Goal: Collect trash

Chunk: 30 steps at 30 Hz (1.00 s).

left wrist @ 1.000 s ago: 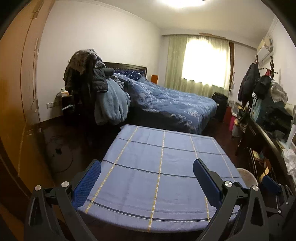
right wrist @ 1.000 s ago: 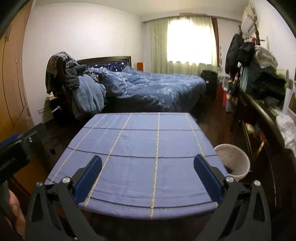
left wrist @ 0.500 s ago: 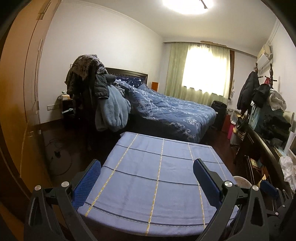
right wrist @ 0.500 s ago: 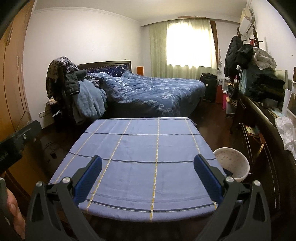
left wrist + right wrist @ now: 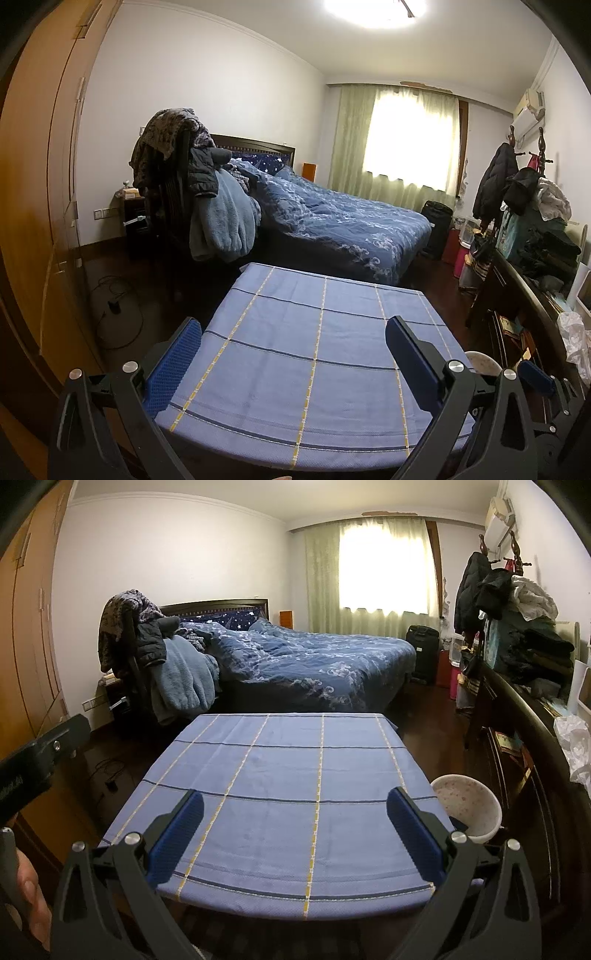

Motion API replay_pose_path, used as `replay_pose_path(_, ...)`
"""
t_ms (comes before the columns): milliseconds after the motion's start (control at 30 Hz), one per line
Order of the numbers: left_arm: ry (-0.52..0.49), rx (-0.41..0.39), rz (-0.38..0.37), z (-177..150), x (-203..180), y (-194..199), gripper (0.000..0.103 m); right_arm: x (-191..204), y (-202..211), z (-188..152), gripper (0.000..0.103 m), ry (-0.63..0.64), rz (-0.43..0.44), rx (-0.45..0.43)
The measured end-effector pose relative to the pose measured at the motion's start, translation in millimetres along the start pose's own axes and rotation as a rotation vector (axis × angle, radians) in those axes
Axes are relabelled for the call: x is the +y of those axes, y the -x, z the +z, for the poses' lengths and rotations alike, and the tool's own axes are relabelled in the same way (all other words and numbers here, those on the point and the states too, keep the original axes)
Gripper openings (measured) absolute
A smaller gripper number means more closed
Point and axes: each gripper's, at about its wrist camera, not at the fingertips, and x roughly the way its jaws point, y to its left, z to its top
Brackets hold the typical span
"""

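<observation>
Both grippers, left [image 5: 293, 354] and right [image 5: 295, 823], hover with jaws spread wide and empty above the blue checked cloth-covered worktop [image 5: 280, 775]. A white speckled plastic bin [image 5: 467, 812] stands at three o'clock, just beside it.

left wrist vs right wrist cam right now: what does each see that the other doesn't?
Left wrist only: the lit ceiling lamp and the right gripper at its lower right edge. Right wrist only: the full white bin beside the table, the left gripper's body and a hand at the left edge. Both: the blue checked tablecloth, the bed, the curtained window.
</observation>
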Motion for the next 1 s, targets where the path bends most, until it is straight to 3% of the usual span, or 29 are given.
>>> replay_pose_path(1000,0.007,-0.008,-0.041,-8.3,-6.4,-0.4,0.099,2.4,-5.2,-3.7,0.100,-0.001,0.022,0.031)
